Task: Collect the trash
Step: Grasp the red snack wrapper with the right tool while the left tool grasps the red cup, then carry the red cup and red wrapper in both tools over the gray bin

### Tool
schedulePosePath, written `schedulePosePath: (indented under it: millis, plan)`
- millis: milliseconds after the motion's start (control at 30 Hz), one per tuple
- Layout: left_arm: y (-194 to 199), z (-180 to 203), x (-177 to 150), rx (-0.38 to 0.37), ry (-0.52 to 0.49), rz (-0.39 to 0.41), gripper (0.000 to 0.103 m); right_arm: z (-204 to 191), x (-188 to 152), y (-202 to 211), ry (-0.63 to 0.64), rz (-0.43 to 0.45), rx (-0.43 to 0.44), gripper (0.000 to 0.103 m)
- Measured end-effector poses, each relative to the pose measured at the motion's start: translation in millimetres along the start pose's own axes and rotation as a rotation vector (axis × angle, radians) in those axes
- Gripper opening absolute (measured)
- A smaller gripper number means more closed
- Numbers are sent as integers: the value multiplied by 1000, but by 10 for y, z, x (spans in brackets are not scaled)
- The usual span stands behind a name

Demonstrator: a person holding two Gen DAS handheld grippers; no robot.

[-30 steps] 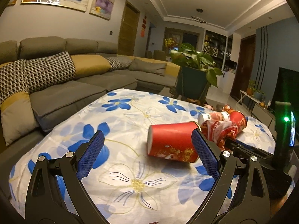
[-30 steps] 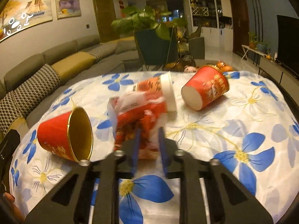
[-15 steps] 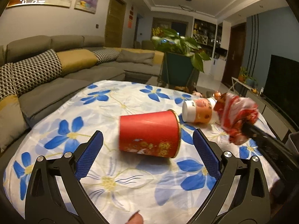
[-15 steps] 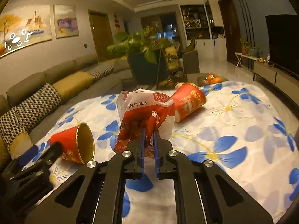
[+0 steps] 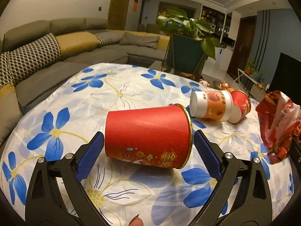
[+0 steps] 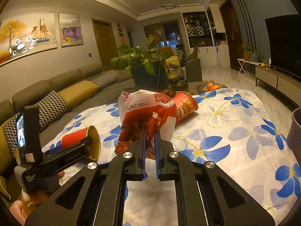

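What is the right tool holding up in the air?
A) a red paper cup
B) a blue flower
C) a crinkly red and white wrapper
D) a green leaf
C: the right tool is shut on the crinkly red and white wrapper, lifted above the flowered tablecloth, while the red paper cup lies on its side between the open fingers of the left tool.

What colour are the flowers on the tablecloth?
Blue petals with yellow centres, on the white tablecloth; some flowers are only white outlines. The left wrist view shows them best.
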State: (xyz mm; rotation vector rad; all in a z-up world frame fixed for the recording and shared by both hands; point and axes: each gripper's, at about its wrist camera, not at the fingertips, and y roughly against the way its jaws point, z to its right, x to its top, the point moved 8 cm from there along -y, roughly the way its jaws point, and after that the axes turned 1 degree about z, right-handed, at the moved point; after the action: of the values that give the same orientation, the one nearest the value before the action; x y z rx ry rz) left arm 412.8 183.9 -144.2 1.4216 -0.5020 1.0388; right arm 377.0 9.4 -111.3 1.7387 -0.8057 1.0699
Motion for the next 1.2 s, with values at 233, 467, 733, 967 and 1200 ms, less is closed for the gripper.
schedulePosePath:
  millis: [233,467,733,967,1200]
  plan:
    - [-11,-11,-37,5,4,-7,85,61,-30,10,-8,-8,-15,9]
    - [120,11,-23,4,-1,27,85,80,-39,51,-15,-8,-25,9]
    - [424,133,-20,-30,-6,62,85,147,3,190,-20,9,-32,9]
    - [787,381,-38,-87,-20,101,85,297,42,437,-28,32,-55,9]
    - [1107,710,-80,-149,-52,133,85,504,65,712,-30,55,-89,9]
